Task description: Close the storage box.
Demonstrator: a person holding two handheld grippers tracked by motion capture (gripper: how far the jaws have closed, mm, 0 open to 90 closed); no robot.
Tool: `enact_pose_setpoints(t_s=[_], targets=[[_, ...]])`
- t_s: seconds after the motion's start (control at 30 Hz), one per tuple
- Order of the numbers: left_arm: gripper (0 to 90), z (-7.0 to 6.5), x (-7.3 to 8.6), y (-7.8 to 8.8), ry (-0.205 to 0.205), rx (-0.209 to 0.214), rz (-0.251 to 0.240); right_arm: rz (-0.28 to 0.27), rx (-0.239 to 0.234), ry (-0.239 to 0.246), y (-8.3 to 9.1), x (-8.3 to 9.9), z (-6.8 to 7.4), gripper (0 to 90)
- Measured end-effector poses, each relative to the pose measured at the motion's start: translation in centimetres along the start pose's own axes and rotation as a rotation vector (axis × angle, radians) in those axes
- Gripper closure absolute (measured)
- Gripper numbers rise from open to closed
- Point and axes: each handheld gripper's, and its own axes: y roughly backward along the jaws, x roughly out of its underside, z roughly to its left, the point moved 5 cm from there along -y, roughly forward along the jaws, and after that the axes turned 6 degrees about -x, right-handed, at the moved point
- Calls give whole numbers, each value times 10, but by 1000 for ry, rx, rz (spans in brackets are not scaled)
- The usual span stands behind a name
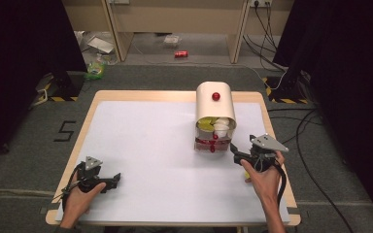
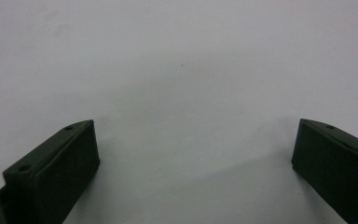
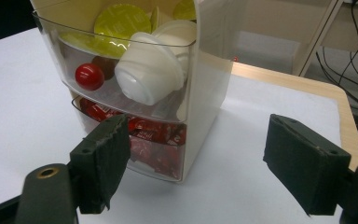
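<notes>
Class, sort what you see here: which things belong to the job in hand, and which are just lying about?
In the job:
- drawer box with red knob
- white capsules, yellow-lidded capsules, red packets
- right gripper, open beside it

Lying about:
- left gripper, open on the bare table
- red can on the floor
- cables

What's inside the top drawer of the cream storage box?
The top drawer of the storage box holds white capsules and yellow-lidded ones. Anything beneath them is covered. The lower drawer shows red packets.
</notes>
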Motion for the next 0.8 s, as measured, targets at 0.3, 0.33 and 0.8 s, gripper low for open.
enact_pose_setpoints(t_s=[0.3,0.33,0.8], targets=[[0,0,0,0,-2,0,1,1,2,3,8,6,-1,236],[0,0,0,0,-2,0,1,2,2,1,8,7,-2,236],[0,0,0,0,0,0,0,7,-17,10,16,14,4,235]])
